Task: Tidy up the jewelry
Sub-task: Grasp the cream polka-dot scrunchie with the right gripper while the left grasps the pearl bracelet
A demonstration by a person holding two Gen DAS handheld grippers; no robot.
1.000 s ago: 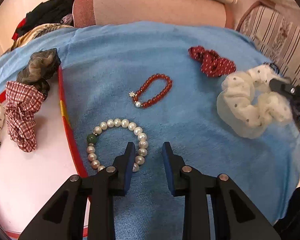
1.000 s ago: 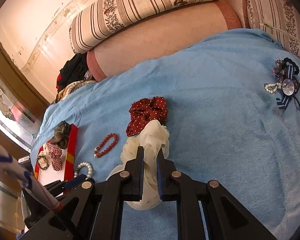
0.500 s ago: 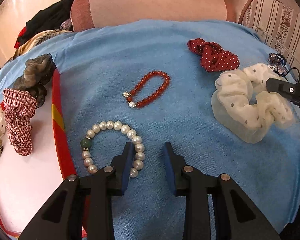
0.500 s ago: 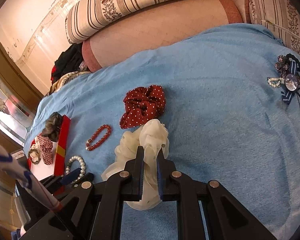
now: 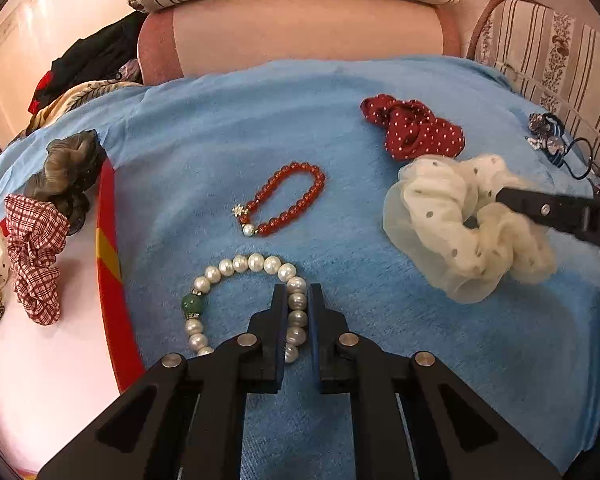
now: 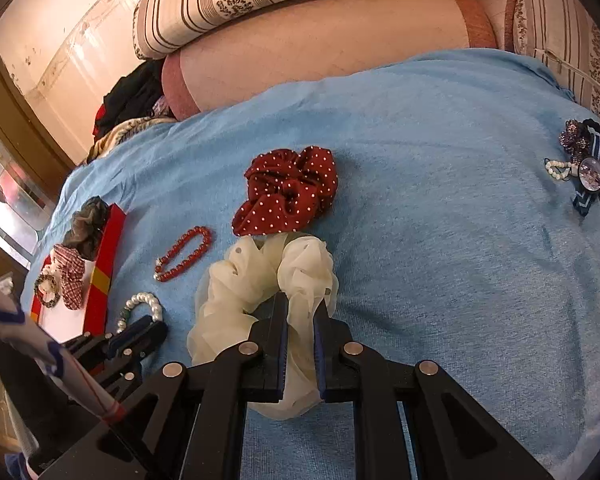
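A pearl bracelet with one green bead lies on the blue towel. My left gripper is shut on the pearls of its right side. A cream dotted scrunchie rests on the towel to the right. My right gripper has its fabric filling the gap between the pads, and its jaws are opening slightly. One of its fingers shows in the left wrist view, lying across the scrunchie. A red bead bracelet lies flat between the two.
A red-rimmed white tray at the left holds a checked scrunchie, a grey one and a leopard one. A red dotted scrunchie lies behind the cream one. Hair ties sit far right. Sofa cushions rise behind the towel.
My left gripper has shifted so that the bracelet's right side lies between its fingers, and it has closed on those pearls. The right gripper has sunk a little with the cream scrunchie.
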